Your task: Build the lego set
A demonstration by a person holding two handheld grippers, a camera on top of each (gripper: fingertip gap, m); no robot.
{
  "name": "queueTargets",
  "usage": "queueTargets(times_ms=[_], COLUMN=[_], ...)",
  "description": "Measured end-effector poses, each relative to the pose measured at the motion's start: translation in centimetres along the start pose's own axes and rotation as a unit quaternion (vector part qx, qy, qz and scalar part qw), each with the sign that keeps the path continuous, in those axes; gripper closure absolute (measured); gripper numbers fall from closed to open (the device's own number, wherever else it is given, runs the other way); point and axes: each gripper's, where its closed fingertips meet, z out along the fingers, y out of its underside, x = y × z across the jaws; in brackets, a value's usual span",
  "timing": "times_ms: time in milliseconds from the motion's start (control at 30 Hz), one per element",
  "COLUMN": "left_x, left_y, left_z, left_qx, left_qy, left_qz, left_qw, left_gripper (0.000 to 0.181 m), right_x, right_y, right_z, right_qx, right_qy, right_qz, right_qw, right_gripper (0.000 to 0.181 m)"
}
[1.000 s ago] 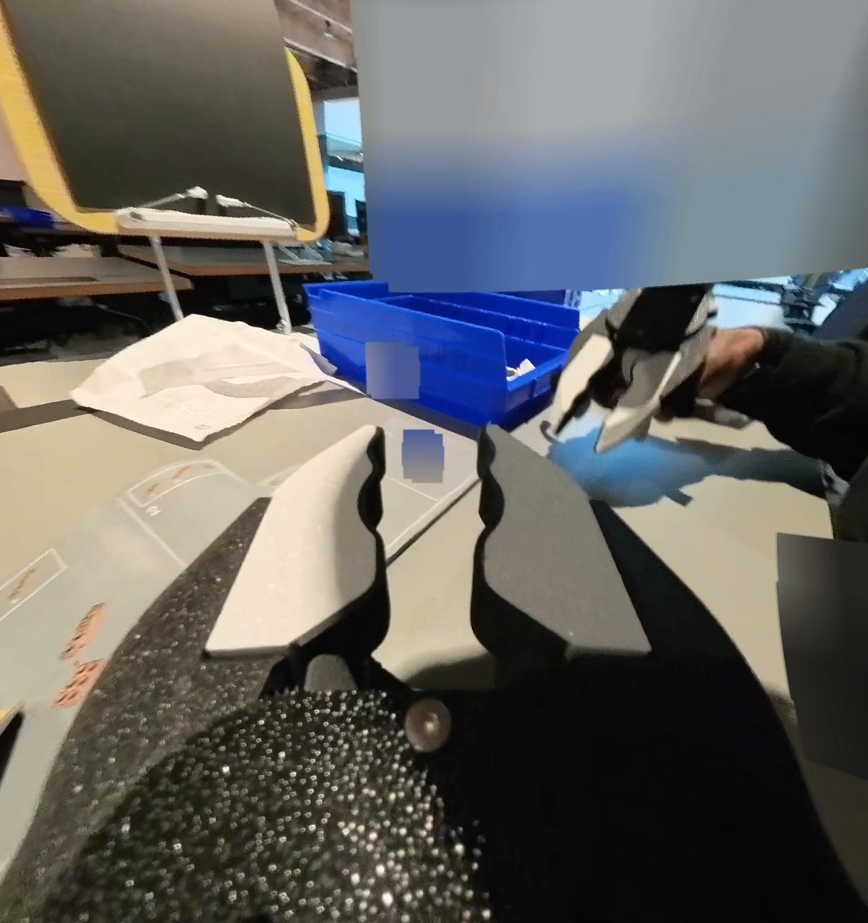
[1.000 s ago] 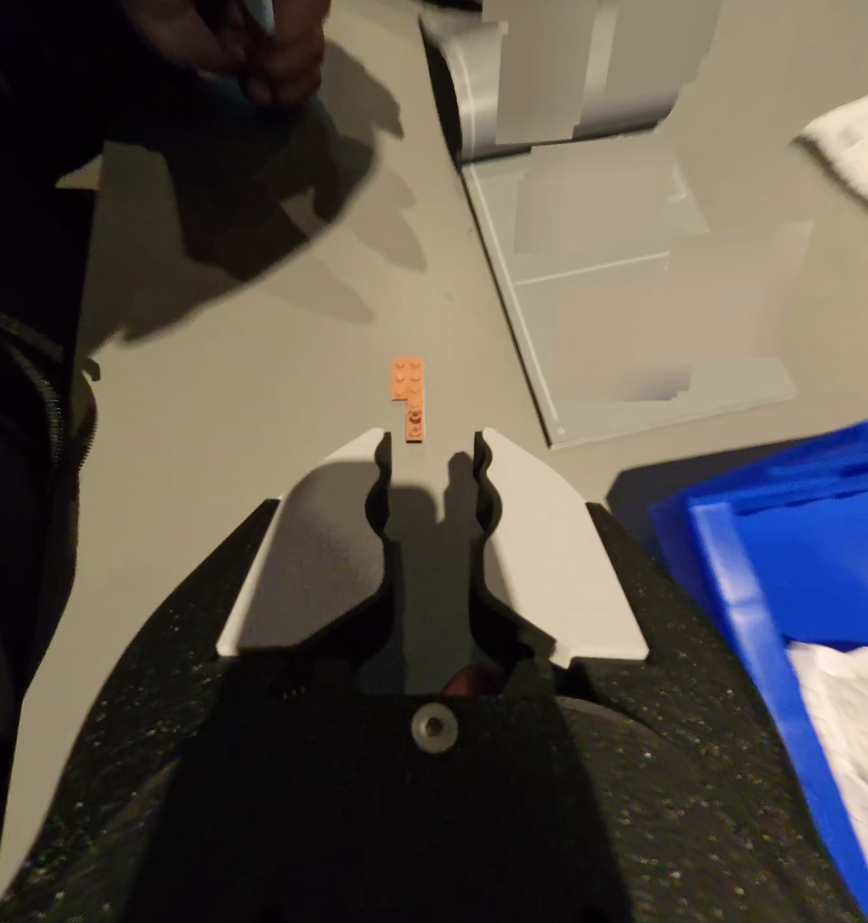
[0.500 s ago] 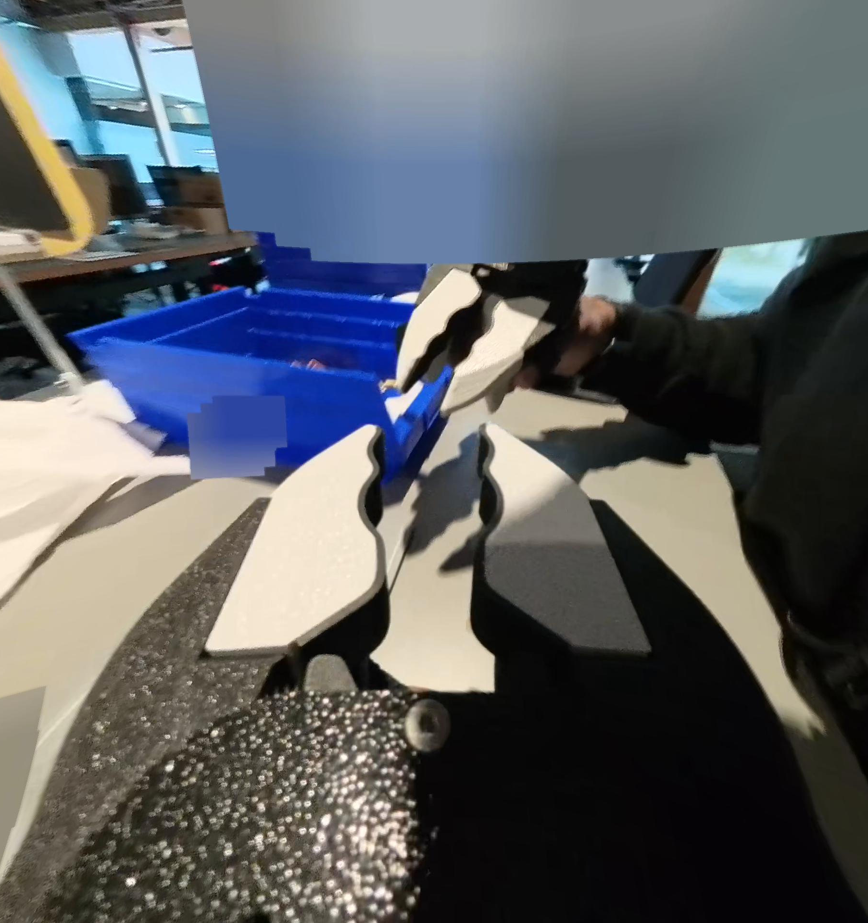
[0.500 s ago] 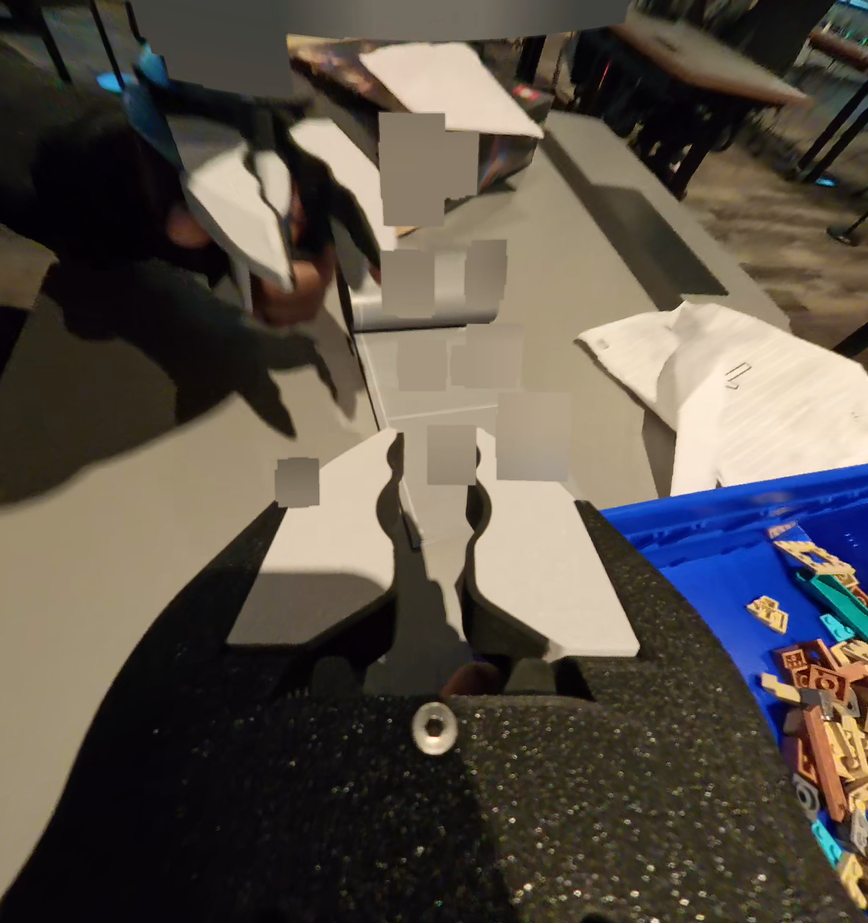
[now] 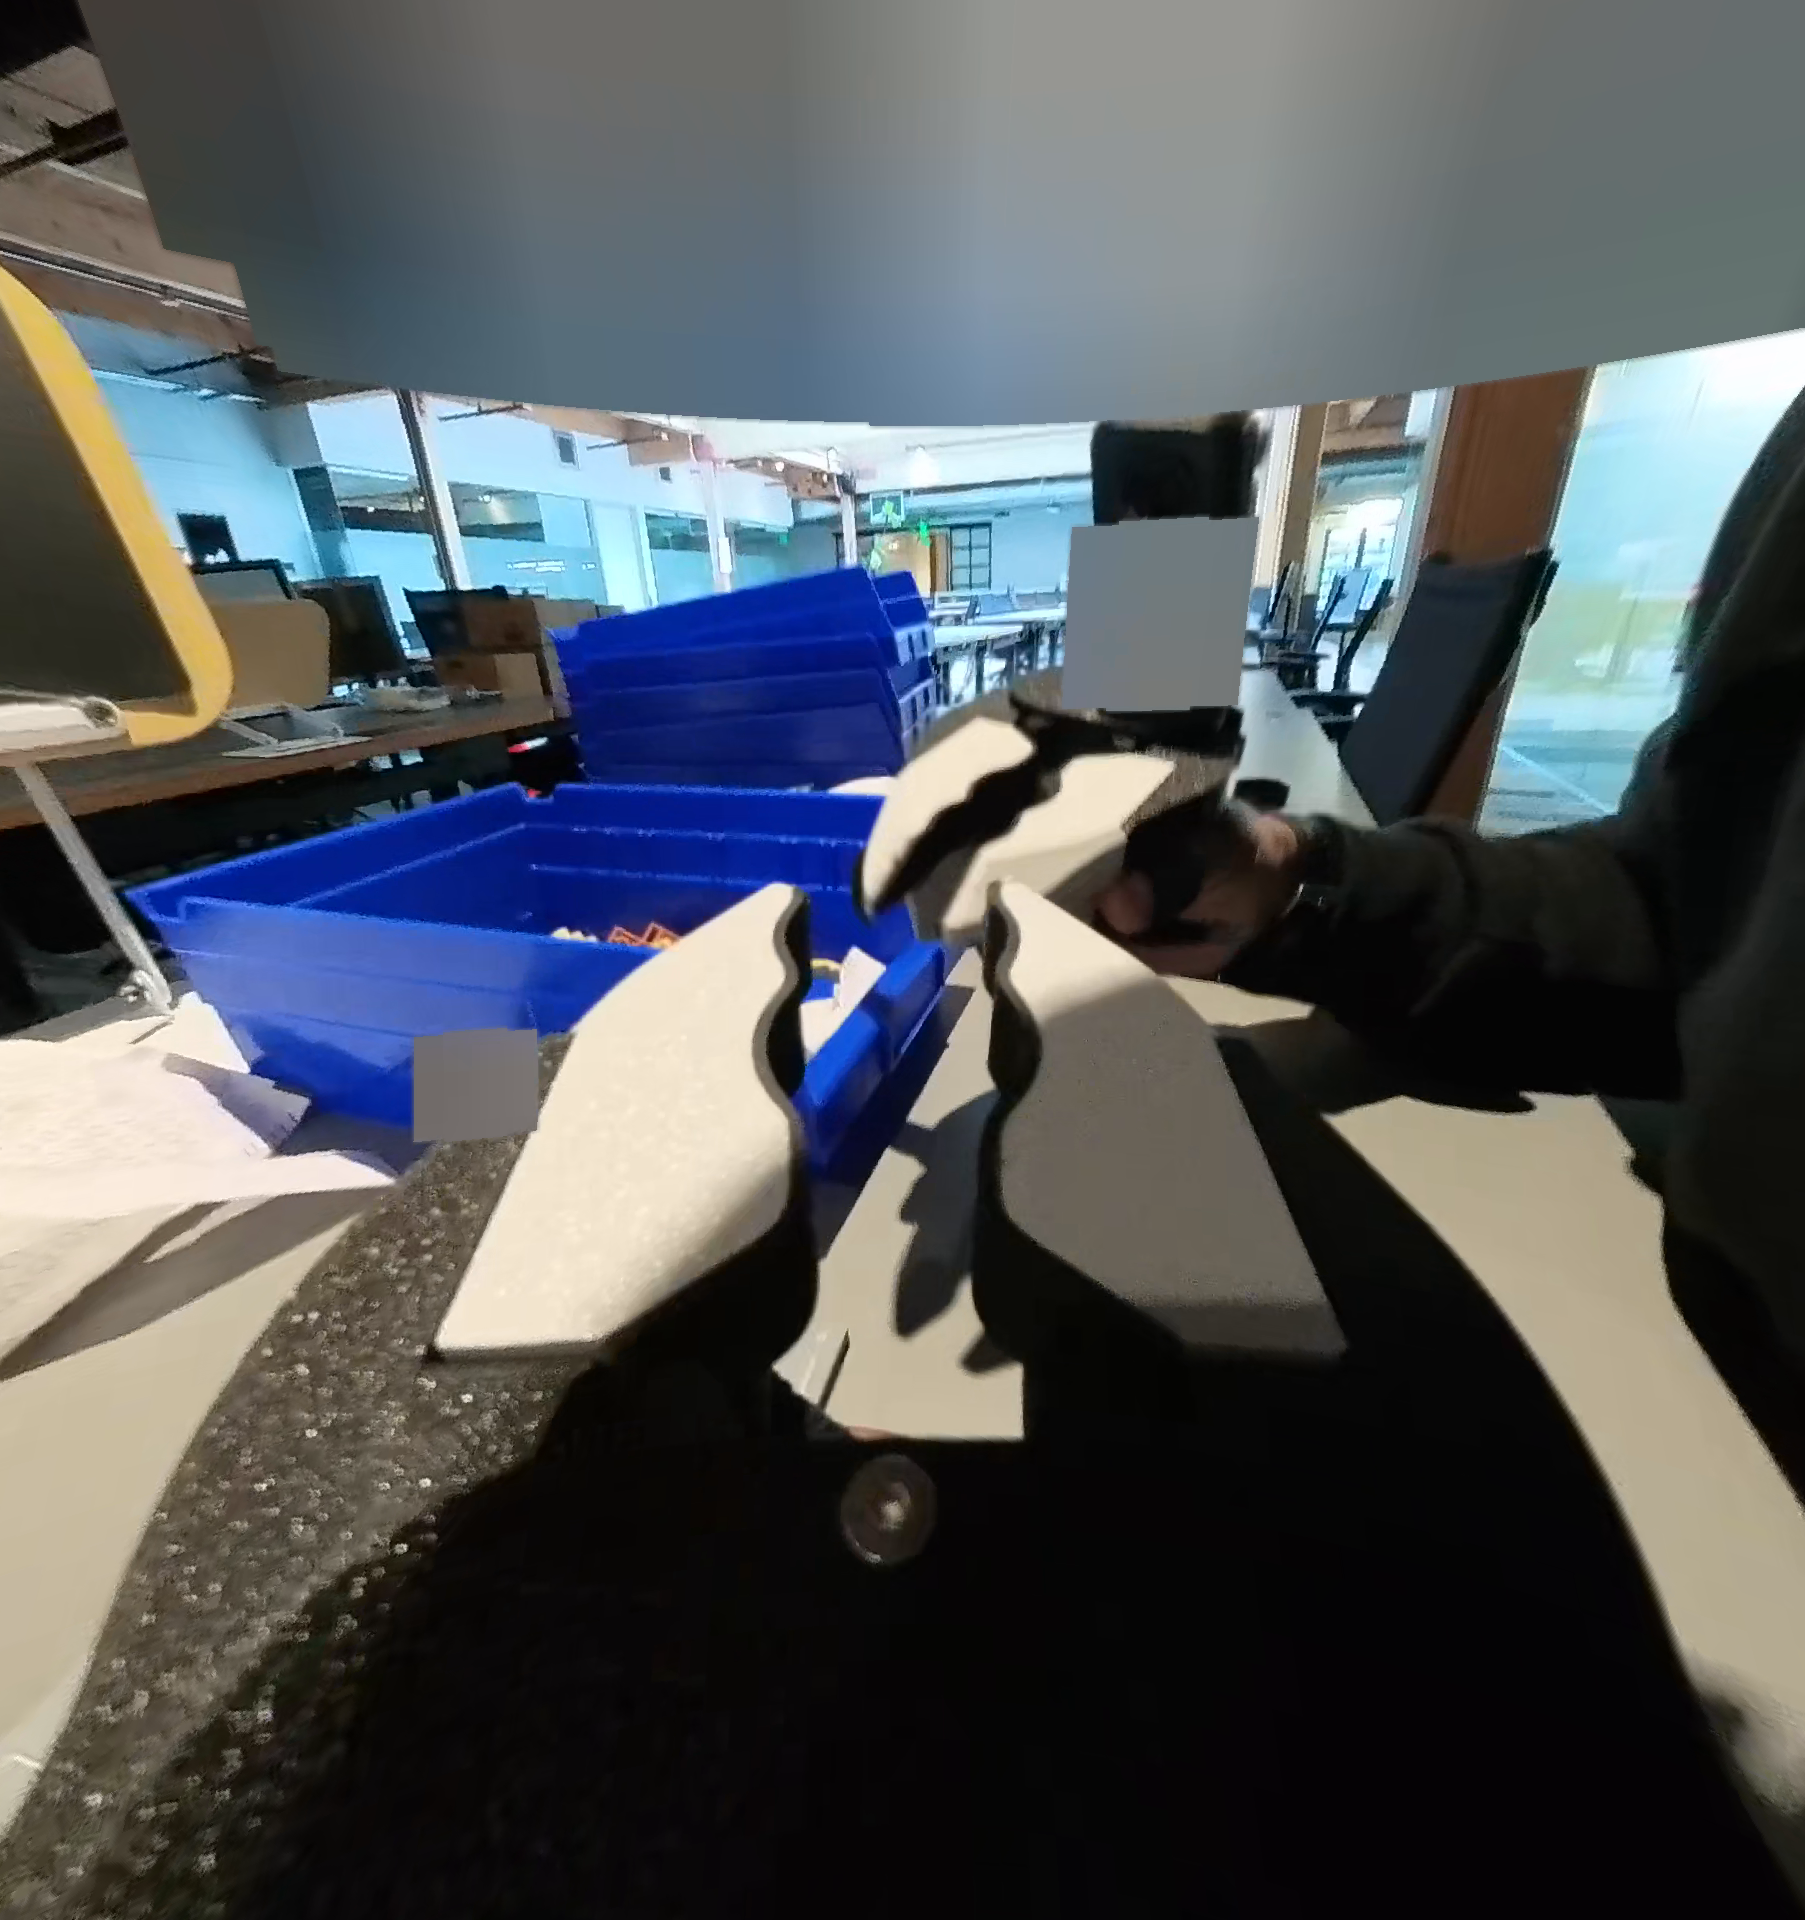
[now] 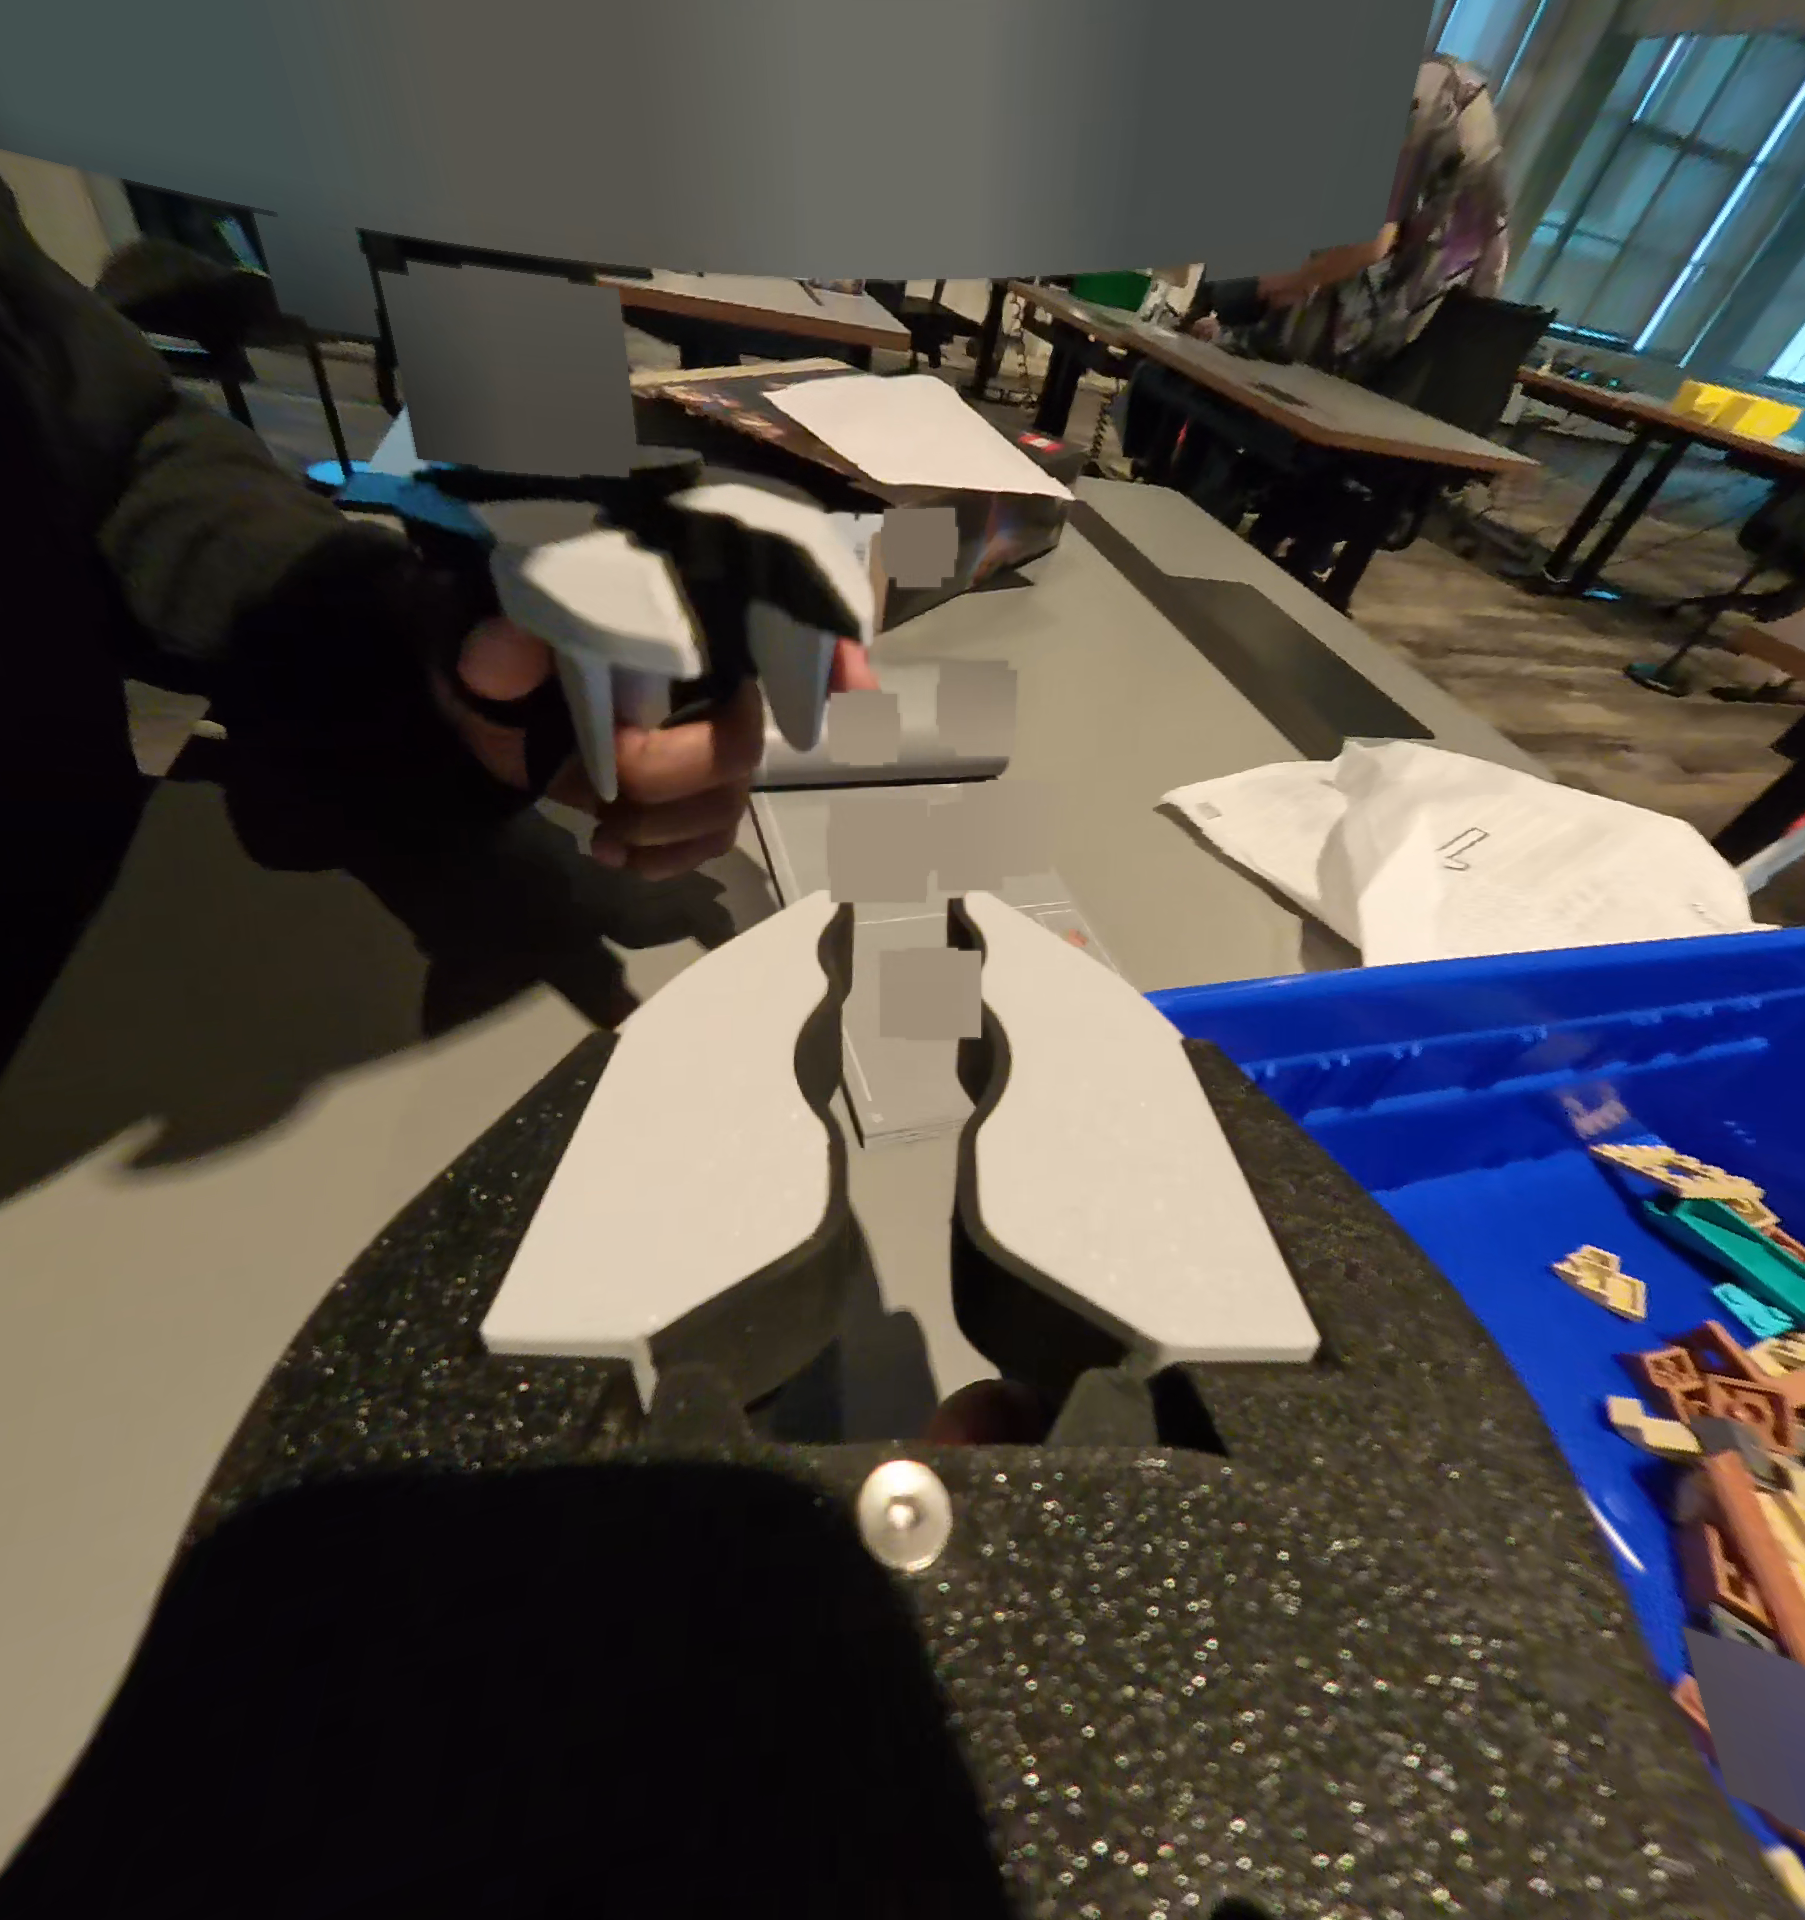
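Both grey-fingered grippers, left [image 5: 893, 940] and right [image 6: 898, 914], have lifted off the table – jaws apart, empty – right one now beside the blue plastic bin [image 6: 1500, 1049] of loose bricks [image 6: 1750, 1392], likely fetching the next piece

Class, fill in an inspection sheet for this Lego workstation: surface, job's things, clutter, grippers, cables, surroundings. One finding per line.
Surface: grey table, mostly bare near the grippers.
Job's things: blue bin holding loose Lego pieces in brown, tan and teal; open instruction booklet lying flat on the table.
Clutter: crumpled white paper bag beside the bin; box at the table's far end.
Grippers: left gripper and right gripper both held above the table, jaws apart, nothing held.
Cables: nothing seen.
Surroundings: stacked blue bins, desks, chairs, windows, a seated person.
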Motion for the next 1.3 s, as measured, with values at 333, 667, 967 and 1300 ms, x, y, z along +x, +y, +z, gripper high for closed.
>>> queueTargets(times_ms=[333, 667, 967, 1300], left_x=[0.0, 0.1, -0.6, -0.8], left_y=[1.0, 2.3, 3.0, 3.1], left_z=[-0.3, -0.3, -0.4, -0.4], left_qx=[-0.012, -0.039, -0.047, -0.050], left_qy=[0.007, 0.018, 0.013, 0.017], left_qz=[0.006, 0.001, -0.013, -0.027], left_qw=[1.000, 0.999, 0.999, 0.998], left_gripper=[0.152, 0.152, 0.154, 0.153], right_x=[-1.8, -2.7, -2.7, -2.3], right_y=[-0.3, -0.1, -0.5, -0.9], right_z=[0.7, 1.1, 1.0, 0.6], right_qx=[0.028, 0.038, 0.055, 0.066], right_qy=[-0.011, -0.026, -0.015, -0.005], right_qz=[-0.022, -0.011, -0.015, 0.007], right_qw=[0.999, 0.999, 0.998, 0.998], right_gripper=[0.168, 0.172, 0.174, 0.176])
